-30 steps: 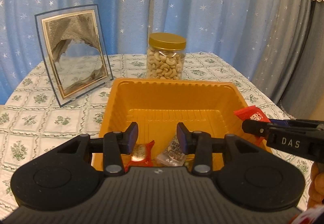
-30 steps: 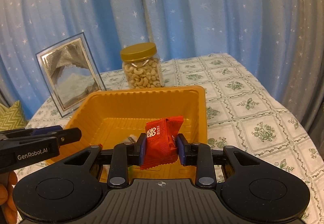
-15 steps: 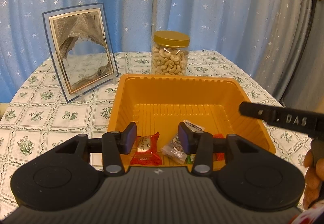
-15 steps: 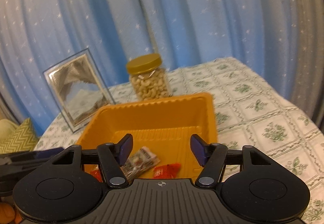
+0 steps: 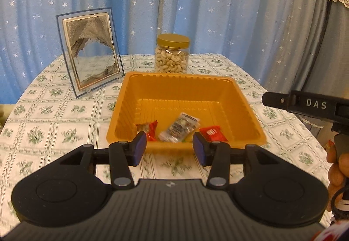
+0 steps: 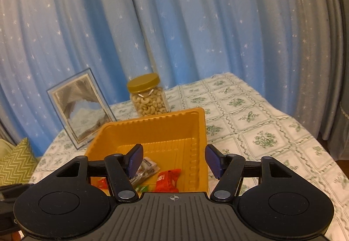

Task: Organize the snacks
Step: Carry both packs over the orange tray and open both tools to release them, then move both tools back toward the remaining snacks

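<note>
Now listed inside our orange tray (image 5: 244, 97): red packet (image 6: 166, 180), just released as our right gripper (image 6: 173, 161) opened; both it and left gripper (image 5: 169, 147) gape empty, backed off the tray's near rim.

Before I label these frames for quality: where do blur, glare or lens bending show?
Left wrist view: sharp in the middle, tablecloth smeared near the bottom left corner, small glare on the nut jar. Right wrist view: curtain folds bow outward, tablecloth blurred at the right edge, tray crisp.
</note>
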